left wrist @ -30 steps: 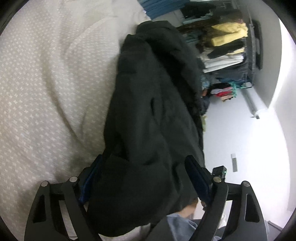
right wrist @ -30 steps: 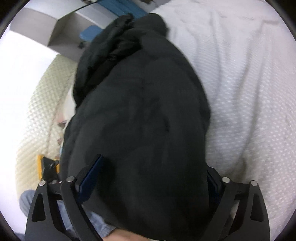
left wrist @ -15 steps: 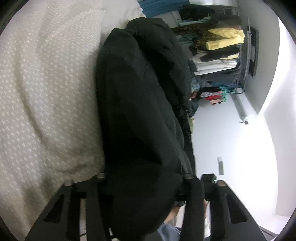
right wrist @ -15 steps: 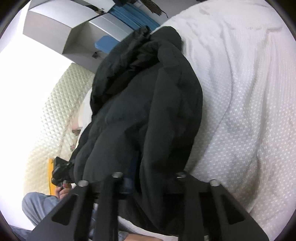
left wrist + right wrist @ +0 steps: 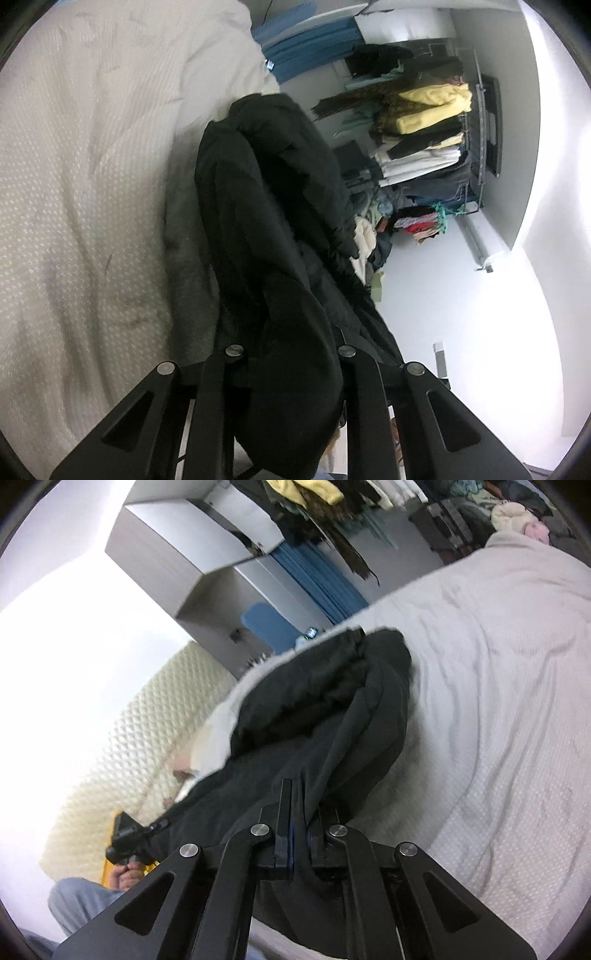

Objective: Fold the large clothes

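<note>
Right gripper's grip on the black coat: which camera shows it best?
Right wrist view: the right gripper pinches a fold of the black coat in plain sight. The left wrist view shows only the coat, not that gripper.

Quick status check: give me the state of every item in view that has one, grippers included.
Jacket: black, bunched lengthwise, lying on the bed, near end gripped by both grippers.
Left gripper: shut on the jacket, fabric bulging between the fingers.
Right gripper: shut on the jacket, jaws nearly together.
Bedcover: white, wrinkled.
Clothes rack: full of stacked and hanging clothes.
</note>
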Tool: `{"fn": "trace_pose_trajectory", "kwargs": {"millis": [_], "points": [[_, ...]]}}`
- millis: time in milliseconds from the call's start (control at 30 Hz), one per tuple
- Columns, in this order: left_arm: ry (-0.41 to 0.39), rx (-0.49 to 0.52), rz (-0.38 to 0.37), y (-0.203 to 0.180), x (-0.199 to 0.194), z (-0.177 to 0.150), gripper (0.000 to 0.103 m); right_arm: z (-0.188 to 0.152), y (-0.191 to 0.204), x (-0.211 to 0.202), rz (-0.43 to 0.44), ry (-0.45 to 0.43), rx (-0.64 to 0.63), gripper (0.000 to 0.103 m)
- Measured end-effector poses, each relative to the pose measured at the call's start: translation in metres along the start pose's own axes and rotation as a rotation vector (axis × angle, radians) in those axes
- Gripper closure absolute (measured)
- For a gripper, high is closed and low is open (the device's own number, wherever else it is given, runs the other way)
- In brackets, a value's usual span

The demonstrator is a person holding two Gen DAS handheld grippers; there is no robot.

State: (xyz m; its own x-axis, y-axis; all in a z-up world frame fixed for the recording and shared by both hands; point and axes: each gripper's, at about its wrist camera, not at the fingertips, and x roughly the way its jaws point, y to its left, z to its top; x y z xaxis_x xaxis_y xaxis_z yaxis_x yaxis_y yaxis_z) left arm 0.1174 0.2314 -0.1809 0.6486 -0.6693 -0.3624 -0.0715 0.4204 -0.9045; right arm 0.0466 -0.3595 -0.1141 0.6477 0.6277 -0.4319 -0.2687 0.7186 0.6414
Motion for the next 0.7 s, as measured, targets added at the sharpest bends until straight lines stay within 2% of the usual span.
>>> {"fn": "trace_pose_trajectory", "kwargs": {"millis": [133, 233, 367, 500, 600, 700], "points": [[-0.016, 0.007, -0.029, -0.013, -0.028, -0.002, 0.088, 0.011, 0.003, -0.023, 0.048, -0.062, 0.037, 0.1], [-0.039, 0.048, -0.058, -0.03, -0.056, 0.002, 0.088, 0.024, 0.011, -0.039, 0.05, -0.086, 0.017, 0.101], [-0.053, 0.087, -0.06, -0.05, -0.087, 0.003, 0.088, 0.03, 0.022, -0.062, 0.084, -0.122, 0.024, 0.101], [-0.034, 0.174, -0.033, -0.079, -0.112, 0.005, 0.088, 0.037, 0.04, -0.069, 0.109, -0.108, 0.0, 0.101], [-0.021, 0.184, -0.036, -0.093, -0.13, 0.011, 0.088, 0.038, 0.051, -0.081, 0.118, -0.089, -0.026, 0.101], [-0.007, 0.237, -0.01, -0.117, -0.14, 0.006, 0.087, 0.041, 0.063, -0.094, 0.112, -0.071, -0.044, 0.101]]}}
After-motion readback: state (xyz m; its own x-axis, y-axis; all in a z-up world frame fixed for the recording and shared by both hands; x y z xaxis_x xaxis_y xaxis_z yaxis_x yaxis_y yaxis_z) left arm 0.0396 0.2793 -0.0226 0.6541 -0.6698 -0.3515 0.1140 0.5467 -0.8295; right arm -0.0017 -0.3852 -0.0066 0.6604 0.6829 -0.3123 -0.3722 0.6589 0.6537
